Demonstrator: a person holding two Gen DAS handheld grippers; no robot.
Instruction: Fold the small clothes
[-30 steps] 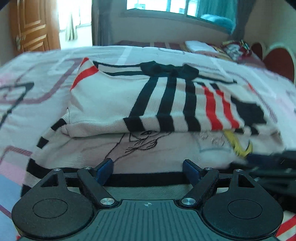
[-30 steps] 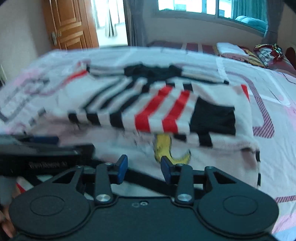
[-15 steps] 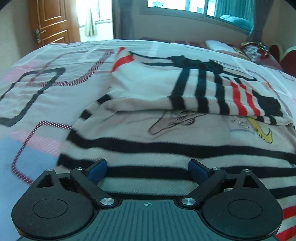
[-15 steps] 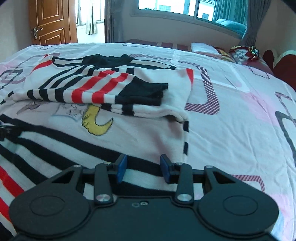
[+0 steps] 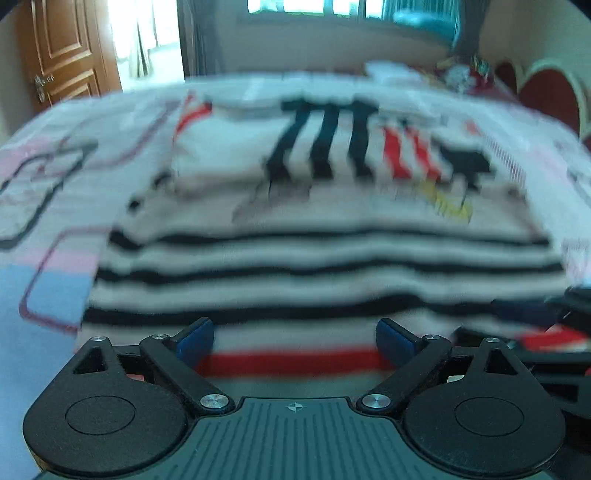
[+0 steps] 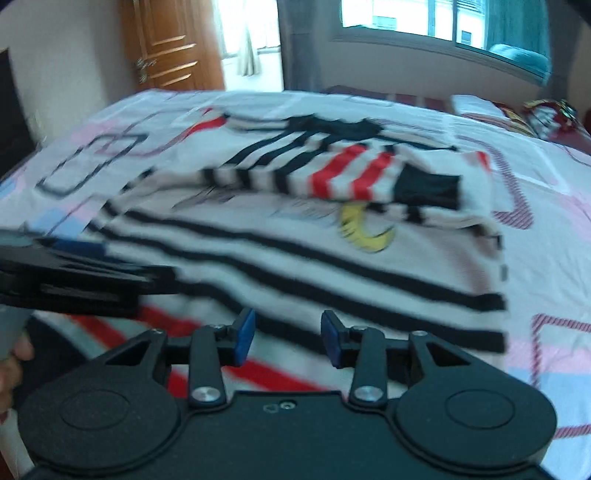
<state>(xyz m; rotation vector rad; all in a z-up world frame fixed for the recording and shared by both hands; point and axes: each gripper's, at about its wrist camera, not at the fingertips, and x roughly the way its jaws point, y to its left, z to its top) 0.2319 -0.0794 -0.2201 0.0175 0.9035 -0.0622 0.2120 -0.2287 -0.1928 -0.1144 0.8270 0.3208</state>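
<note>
Sweater point(image 5: 325, 266) lies flat on the bed point(image 6: 546, 206), striped, sleeves already folded in across its upper part so they overlap over the chest print; hem end nearest me, collar end toward the window point(image 6: 443, 22); both views smeared by motion, fine detail lost.

My left gripper point(image 5: 295, 341) is released, jaws wide, nothing between them; it hangs over the sweater's hem, above the red stripe, left of the sweater's middle; I cannot tell whether the tips touch the cloth.

My right gripper point(image 6: 286, 338) stands part open, pads clear of each other and pressing on nothing; it sits over the sweater's near right portion, beside the left gripper, whose black body shows at the sweater's near left in the right view.

Step in hand, as I judge it: sleeves done; now lining up on the hem for the bottom-to-top fold.

Next move calls for: both grippers down to the sweater's two hem corners, well apart; pinch all layers of the knit; lift evenly and carry the hem toward the collar without dragging the sleeves askew.
</note>
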